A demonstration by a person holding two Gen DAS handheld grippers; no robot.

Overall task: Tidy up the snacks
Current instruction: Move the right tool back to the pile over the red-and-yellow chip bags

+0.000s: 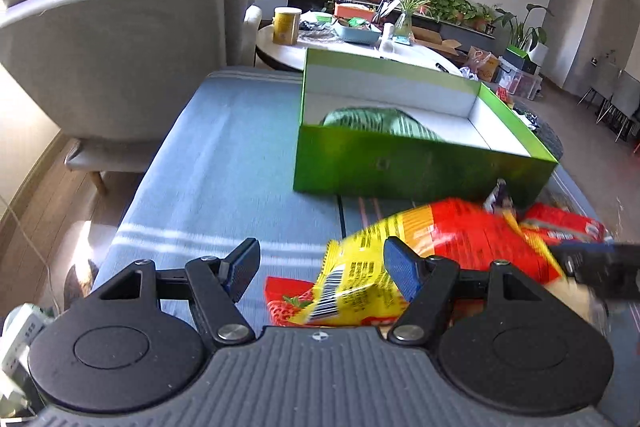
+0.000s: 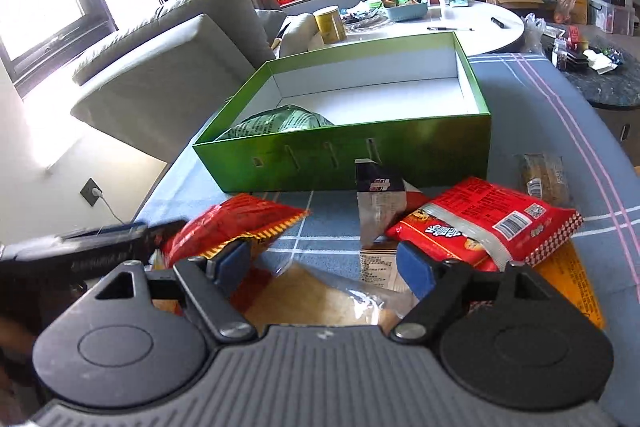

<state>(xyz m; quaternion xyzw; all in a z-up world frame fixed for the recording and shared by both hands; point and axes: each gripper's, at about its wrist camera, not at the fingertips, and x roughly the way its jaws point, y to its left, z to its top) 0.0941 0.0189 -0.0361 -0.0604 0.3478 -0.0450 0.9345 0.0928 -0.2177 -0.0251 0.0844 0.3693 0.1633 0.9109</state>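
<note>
While a green packet [image 2: 280,123] lies boxed, both tools — left tool [image 1: 322,267], right tool [image 2: 326,267] — spread wide, empty, above the snacks.

Both wrist cameras are looking low and forward across the table [image 1: 224,147] toward the green box [image 1: 400,163] (television wall behind), the left one sitting nearer the sofa side, both sharing box [image 2: 344,163] and snack pile up close.

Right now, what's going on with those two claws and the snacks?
Left gripper open, right gripper open. One green bag in green box. Snack packets loose on table, nothing blocking.
</note>
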